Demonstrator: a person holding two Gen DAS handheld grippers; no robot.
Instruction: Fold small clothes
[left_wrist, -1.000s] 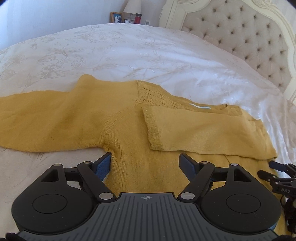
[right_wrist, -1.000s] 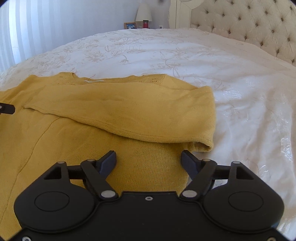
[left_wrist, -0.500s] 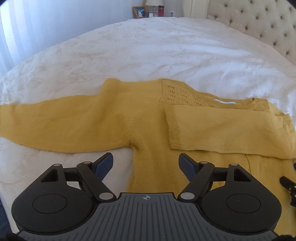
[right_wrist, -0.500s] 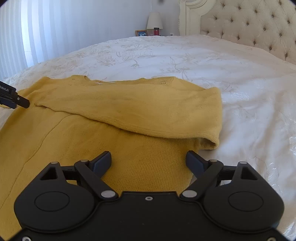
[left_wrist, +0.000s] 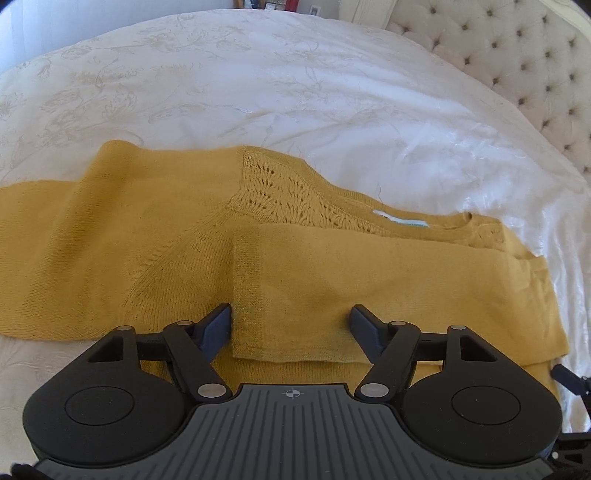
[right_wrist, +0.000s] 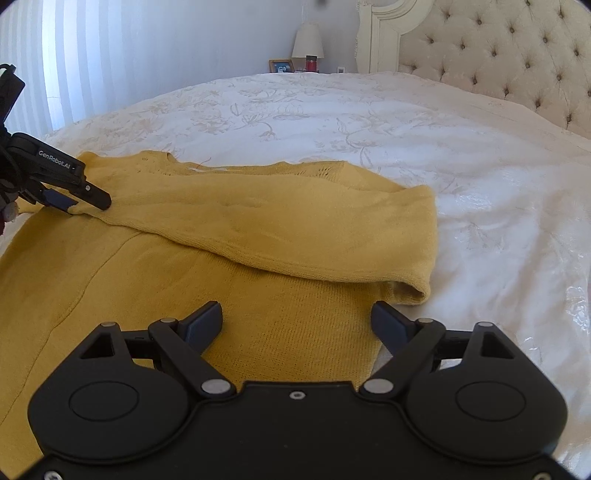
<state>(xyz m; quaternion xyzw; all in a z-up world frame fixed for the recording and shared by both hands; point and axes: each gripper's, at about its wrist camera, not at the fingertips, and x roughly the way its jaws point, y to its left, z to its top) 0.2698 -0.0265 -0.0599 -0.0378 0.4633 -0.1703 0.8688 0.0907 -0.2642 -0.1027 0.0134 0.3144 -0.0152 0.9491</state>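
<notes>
White bedspread (left_wrist: 332, 92) bears the yellow sweater (left_wrist: 147, 258) lying crosswise, collar toward the headboard, both grippers (left_wrist: 290, 325) (right_wrist: 297, 321) spread wide above it.

Both grippers (left_wrist: 290, 320) (right_wrist: 296, 320) open (L lower).

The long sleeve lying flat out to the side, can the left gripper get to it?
Probably yes. The left gripper is open over the yellow sweater, and the unfolded sleeve lies flat just to its left on the bed, with nothing covering it.
</notes>
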